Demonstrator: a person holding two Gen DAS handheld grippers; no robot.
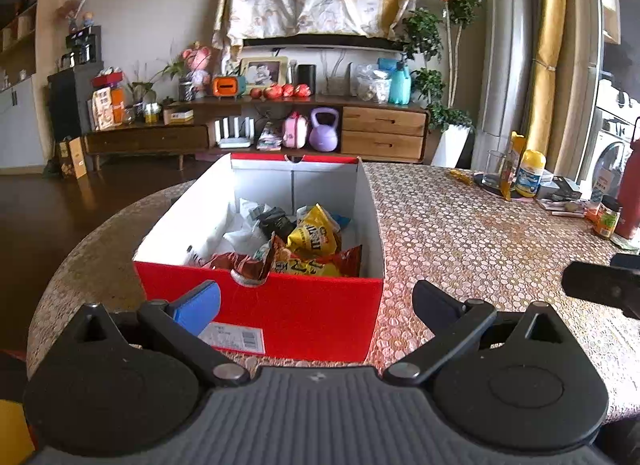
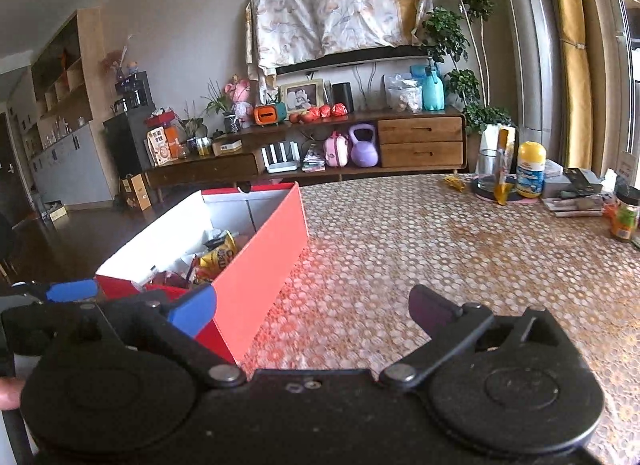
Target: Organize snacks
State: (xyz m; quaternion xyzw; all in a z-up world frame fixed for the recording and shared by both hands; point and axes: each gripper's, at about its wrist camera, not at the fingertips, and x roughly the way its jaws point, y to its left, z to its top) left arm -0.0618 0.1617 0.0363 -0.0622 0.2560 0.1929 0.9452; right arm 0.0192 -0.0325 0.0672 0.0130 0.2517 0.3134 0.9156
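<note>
A red cardboard box (image 1: pixel 304 309) with a white inside stands on the patterned table (image 1: pixel 472 233). It holds several snack bags, among them a yellow bag (image 1: pixel 316 235) and a reddish bag (image 1: pixel 248 263). My left gripper (image 1: pixel 316 301) is open and empty, just in front of the box's near wall. In the right wrist view the box (image 2: pixel 256 261) is at the left with the yellow bag (image 2: pixel 218 255) showing inside. My right gripper (image 2: pixel 312 313) is open and empty, over bare tablecloth to the right of the box.
A glass (image 2: pixel 487 169), a yellow-capped bottle (image 2: pixel 530 171), a jar (image 2: pixel 624 217) and small items stand at the table's far right. A red bottle (image 1: pixel 630 193) is at the right edge. A TV cabinet (image 1: pixel 280 125) stands beyond the table.
</note>
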